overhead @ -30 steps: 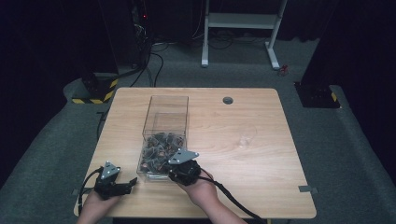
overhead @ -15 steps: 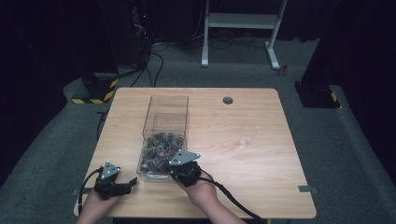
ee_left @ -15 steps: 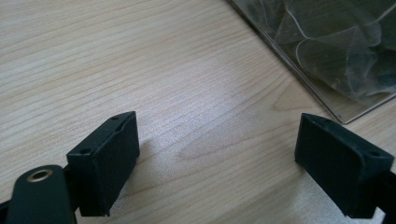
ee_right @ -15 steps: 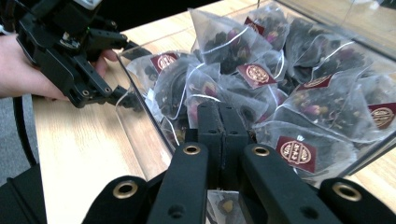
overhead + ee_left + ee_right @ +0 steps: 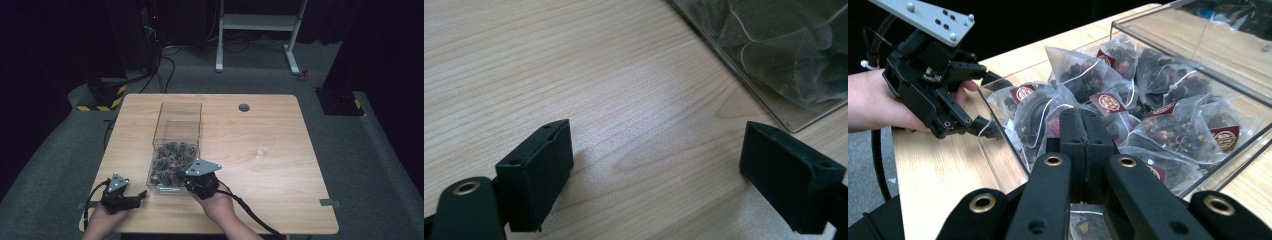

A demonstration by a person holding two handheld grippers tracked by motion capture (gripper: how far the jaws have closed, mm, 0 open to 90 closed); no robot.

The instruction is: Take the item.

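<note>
The wooden table (image 5: 260, 125) is holding a clear box (image 5: 175, 145) of tea bags (image 5: 1108, 102). The right gripper (image 5: 1083, 135) is reaching in, jaws pinched together, maybe on a bag. The left gripper (image 5: 664, 175) is resting wide apart beside the box.

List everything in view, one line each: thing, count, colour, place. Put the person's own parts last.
table: one, light wood, centre of the high view.
clear box: one, transparent, on the table left of centre, open at the top.
tea bags: many, sheer pouches of dark leaves with dark red tags, piled in the near end of the clear box.
clear cup: one, transparent, on the table right of the box; faint.
cable hole: one, dark, near the table's far edge.
white frame: one, on the floor beyond the table.
left gripper: one, black, jaws apart over bare wood beside the box.
right gripper: one, black, jaws together at the box's near end, among the tea bags.
</note>
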